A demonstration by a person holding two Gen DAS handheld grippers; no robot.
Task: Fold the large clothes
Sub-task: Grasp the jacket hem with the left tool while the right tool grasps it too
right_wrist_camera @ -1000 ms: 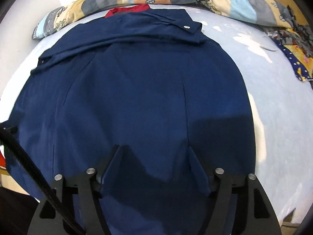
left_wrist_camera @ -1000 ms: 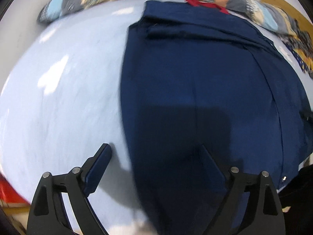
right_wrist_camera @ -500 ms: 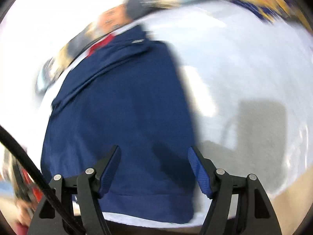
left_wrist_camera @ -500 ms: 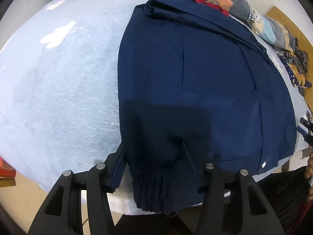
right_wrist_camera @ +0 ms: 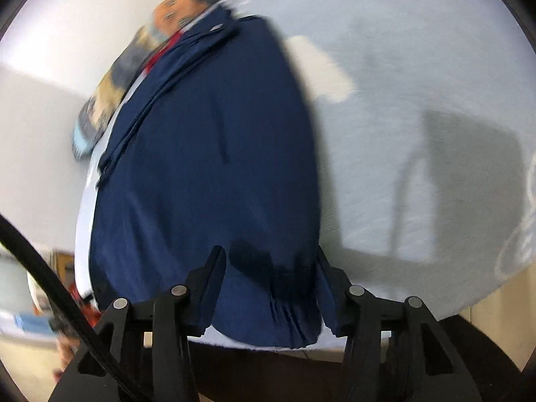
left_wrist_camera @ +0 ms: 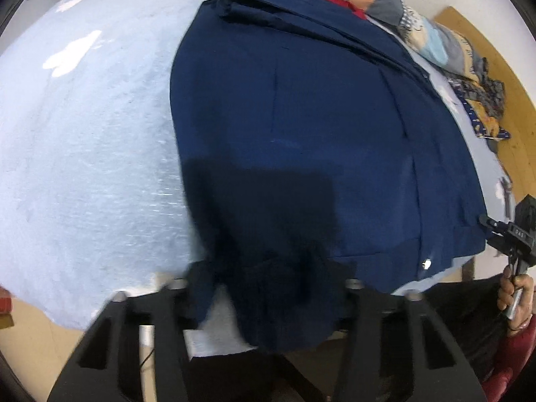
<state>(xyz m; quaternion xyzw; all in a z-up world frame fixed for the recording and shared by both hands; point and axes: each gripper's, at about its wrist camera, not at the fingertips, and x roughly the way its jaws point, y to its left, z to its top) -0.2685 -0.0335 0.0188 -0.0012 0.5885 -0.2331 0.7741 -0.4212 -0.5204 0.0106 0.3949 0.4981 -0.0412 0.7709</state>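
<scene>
Both tools have just been closing: left tool (left_wrist_camera: 264,288) and right tool (right_wrist_camera: 268,288) pinch the navy cotton shirt's (left_wrist_camera: 318,127) 6 o'clock hem; shallow bunched grips risk slipping.

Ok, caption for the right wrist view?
Right hand-held gripper closing on the bunched near hem of the navy blue cloth garment.

Shirt (left_wrist_camera: 318,127) flat on table (left_wrist_camera: 83,150), hem at the near edge, collar at the far side, patterned quilt (left_wrist_camera: 418,30) behind the collar
</scene>
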